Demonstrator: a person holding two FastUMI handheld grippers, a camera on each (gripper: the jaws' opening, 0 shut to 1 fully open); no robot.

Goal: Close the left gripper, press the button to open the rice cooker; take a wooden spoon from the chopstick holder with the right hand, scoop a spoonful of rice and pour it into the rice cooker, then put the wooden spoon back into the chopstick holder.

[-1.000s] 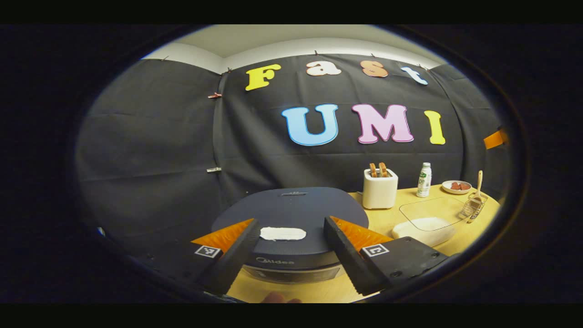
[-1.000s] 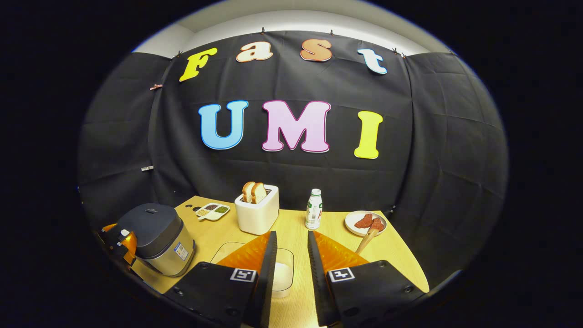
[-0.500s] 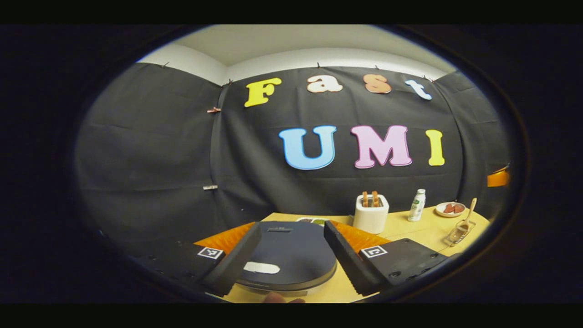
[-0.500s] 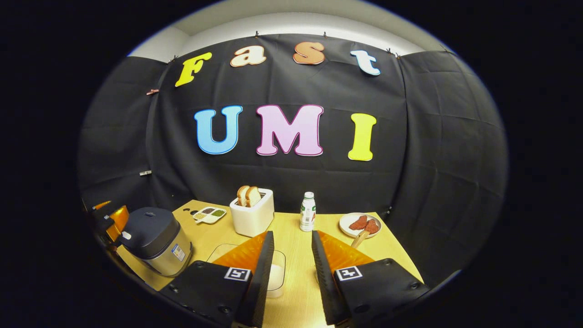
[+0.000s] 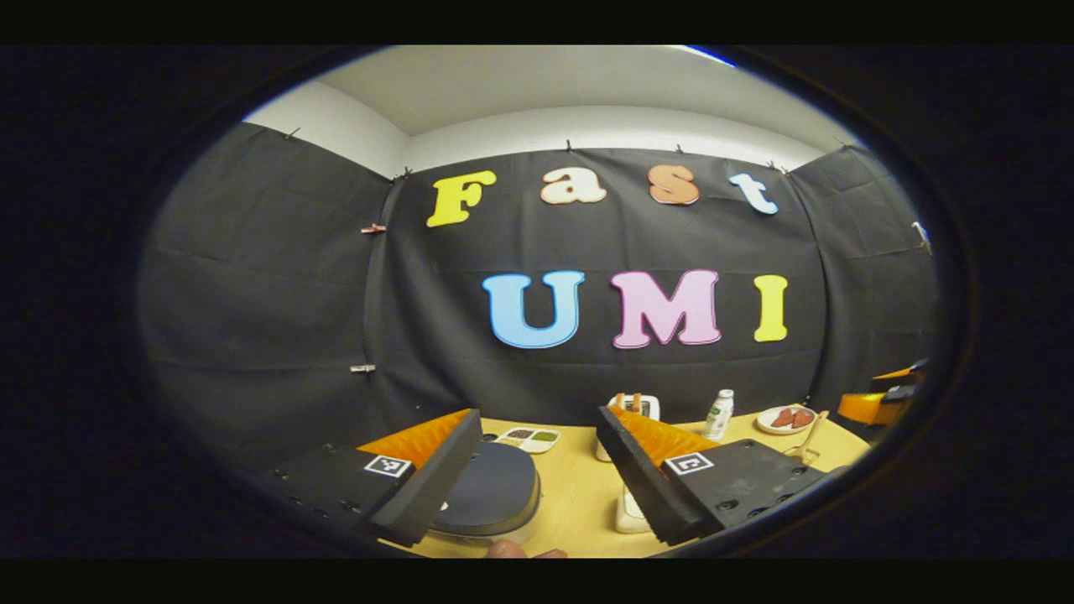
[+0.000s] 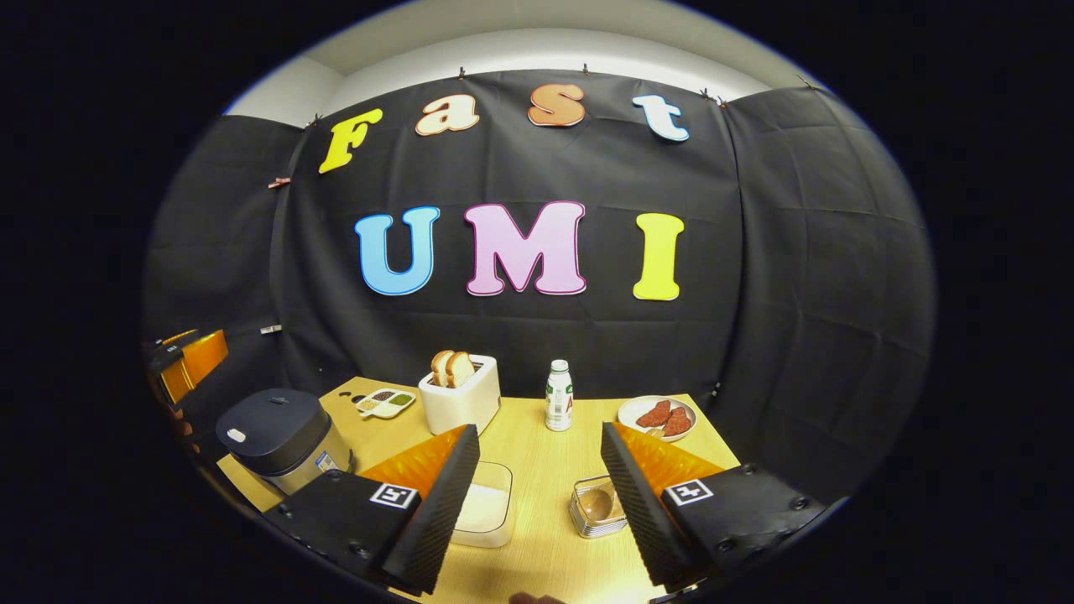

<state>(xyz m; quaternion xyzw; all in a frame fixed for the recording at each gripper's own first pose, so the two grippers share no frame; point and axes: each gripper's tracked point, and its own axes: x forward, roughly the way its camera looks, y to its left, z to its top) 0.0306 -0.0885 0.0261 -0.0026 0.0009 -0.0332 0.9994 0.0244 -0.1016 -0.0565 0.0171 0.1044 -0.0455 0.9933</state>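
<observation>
We hold both grippers open and empty. The cooker (image 6: 273, 436) sits lid down at far left, below our left gripper (image 5: 537, 470). The holder (image 6: 597, 506) with the spoon (image 6: 597, 502) lies just ahead of our right gripper (image 6: 537, 503), its nearer one; the left gripper view shows the spoon handle tilted

rice cooker (image 5: 491, 497) half hidden behind left tool finger; toaster (image 5: 631, 408) mostly hidden behind right finger.
</observation>
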